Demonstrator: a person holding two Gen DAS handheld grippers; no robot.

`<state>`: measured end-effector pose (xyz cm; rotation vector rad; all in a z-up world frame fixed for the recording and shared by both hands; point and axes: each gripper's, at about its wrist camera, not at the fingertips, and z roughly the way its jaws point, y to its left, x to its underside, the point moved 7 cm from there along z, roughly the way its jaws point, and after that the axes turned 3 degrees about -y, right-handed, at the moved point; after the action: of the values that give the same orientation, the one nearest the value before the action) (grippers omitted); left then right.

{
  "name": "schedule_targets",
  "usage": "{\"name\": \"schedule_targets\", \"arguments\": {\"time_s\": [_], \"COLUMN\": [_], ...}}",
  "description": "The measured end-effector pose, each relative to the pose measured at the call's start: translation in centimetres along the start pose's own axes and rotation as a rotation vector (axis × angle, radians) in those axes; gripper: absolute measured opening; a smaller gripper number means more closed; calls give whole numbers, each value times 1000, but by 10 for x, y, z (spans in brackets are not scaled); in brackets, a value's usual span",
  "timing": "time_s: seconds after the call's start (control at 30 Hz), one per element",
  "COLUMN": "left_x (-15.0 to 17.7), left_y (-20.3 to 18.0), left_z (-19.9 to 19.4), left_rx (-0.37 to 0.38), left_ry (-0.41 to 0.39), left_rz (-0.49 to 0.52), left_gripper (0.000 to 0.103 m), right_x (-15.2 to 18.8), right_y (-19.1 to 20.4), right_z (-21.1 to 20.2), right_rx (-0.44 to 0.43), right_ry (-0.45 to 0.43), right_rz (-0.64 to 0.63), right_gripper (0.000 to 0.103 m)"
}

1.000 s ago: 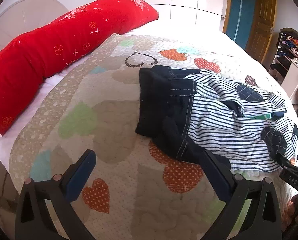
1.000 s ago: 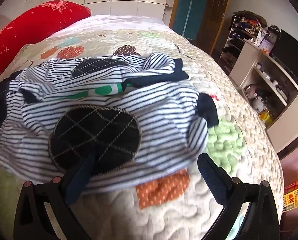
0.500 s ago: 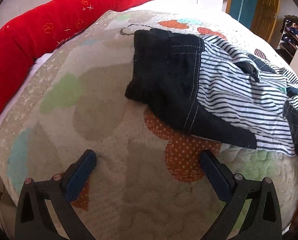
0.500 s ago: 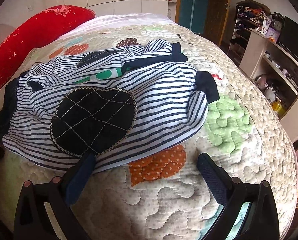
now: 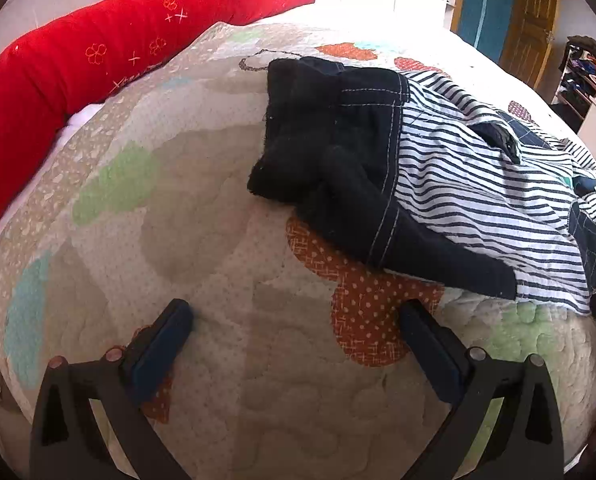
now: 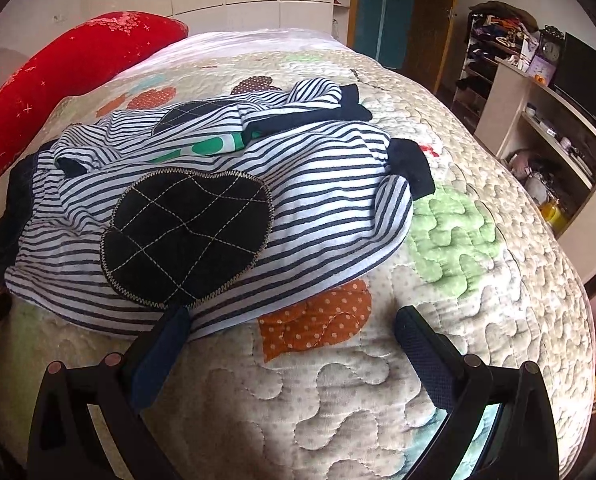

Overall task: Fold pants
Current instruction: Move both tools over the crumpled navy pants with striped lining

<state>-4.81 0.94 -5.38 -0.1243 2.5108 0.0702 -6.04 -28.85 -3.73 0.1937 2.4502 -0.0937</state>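
Observation:
The pants [image 5: 478,184] lie crumpled on the quilted bedspread [image 5: 201,240]. They are white with navy stripes, a dark navy waistband [image 5: 338,160] and dark stitched knee patches [image 6: 185,236]. In the right wrist view the pants [image 6: 318,184] fill the middle, with dark cuffs [image 6: 412,166] at the right. My left gripper [image 5: 295,324] is open and empty over the quilt, short of the waistband. My right gripper [image 6: 291,326] is open and empty at the near edge of a striped leg.
A long red pillow [image 5: 97,68] lies along the left side of the bed. A white shelf unit [image 6: 546,148] with clutter and a dark TV stand to the right. A wooden door [image 5: 530,20] is at the back.
Both grippers have pulled back and risen a little from the pants. The waistband now looks farther from my left gripper. Both grippers stay open.

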Motion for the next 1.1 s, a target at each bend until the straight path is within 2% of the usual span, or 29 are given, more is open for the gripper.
{"name": "schedule_targets", "arguments": {"time_s": [0.2,0.43,0.83,0.97,1.1], "left_x": [-5,-19,-28,-30,-37], "left_y": [0,-7,-16,-11,1], "left_z": [-8,-37,-54,-50,-44], "left_rx": [39,73,44,46,79], "left_ry": [21,-62,-113,-102,-89], "left_rz": [-7,18,63,53,6], "left_gripper": [102,100,100,100,100], "right_x": [0,0,-1,1,-6], "right_y": [1,2,4,2,-3], "right_z": [0,1,-1,-1,0], "right_rx": [7,11,5,-12,-80], "right_ry": [-1,4,-50,-38,22], "right_rz": [-22,-25,-18,-19,9], "right_gripper": [103,103,102,103,103]}}
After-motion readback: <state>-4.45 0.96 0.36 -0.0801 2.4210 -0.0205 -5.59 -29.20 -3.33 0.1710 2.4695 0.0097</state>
